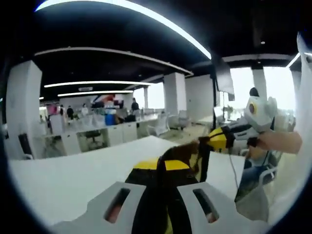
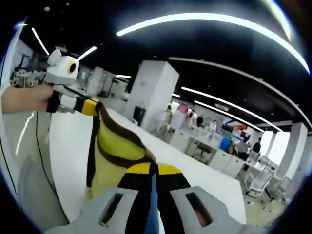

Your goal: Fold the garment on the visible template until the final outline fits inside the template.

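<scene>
A yellow garment (image 2: pixel 117 144) with dark brown trim hangs stretched in the air between my two grippers, above a white table (image 2: pixel 68 141). In the left gripper view my left gripper (image 1: pixel 162 175) is shut on a dark and yellow edge of the garment (image 1: pixel 180 153). The right gripper (image 1: pixel 219 139) comes in from the right with a hand behind it, pinching the other end. In the right gripper view my right gripper (image 2: pixel 152 175) is shut on the cloth. The left gripper (image 2: pixel 90 106) holds the far end at upper left. No template is in sight.
The white table (image 1: pixel 73 175) runs wide under the garment. Behind it lie office desks (image 1: pixel 117 131), chairs and white pillars (image 2: pixel 153 95), with people far back. A cable (image 2: pixel 39 146) hangs from the left gripper beside a grey chair (image 2: pixel 34 195).
</scene>
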